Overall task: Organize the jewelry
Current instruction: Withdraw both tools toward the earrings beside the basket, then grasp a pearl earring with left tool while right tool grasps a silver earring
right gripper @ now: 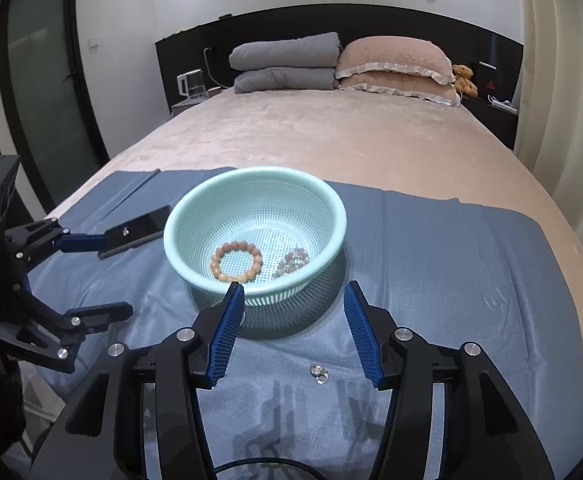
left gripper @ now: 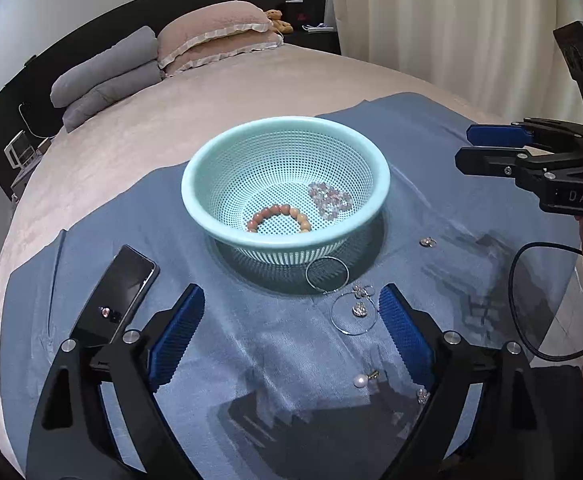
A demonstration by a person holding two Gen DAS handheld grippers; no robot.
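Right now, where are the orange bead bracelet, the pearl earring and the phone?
orange bead bracelet (right gripper: pixel 236 262): right wrist view, on a bead at its near edge, inside the basket.
pearl earring (left gripper: pixel 358 381): left wrist view, on the white pearl.
phone (left gripper: pixel 125 286): left wrist view, on the dark screen.

The basket (left gripper: pixel 285 184) stands on the cloth (left gripper: pixel 219 360), which lies on the bed (left gripper: pixel 131 128). In the basket lie a bead bracelet (left gripper: pixel 279 218) and, to its right, a crystal bracelet (left gripper: pixel 330 200). Left of the basket lies a phone (left gripper: pixel 117 300). Touching the basket's near side is a hoop (left gripper: pixel 327 275), with a second hoop (left gripper: pixel 354 314) and small charms just nearer (seen from the left wrist). Right of the basket lies a ring (left gripper: pixel 427 242); nearer still, a pearl earring (left gripper: pixel 361 380). Behind the basket, at the bed's far end, pillows (right gripper: pixel 395 66) sit right of a folded quilt (right gripper: pixel 283 66)
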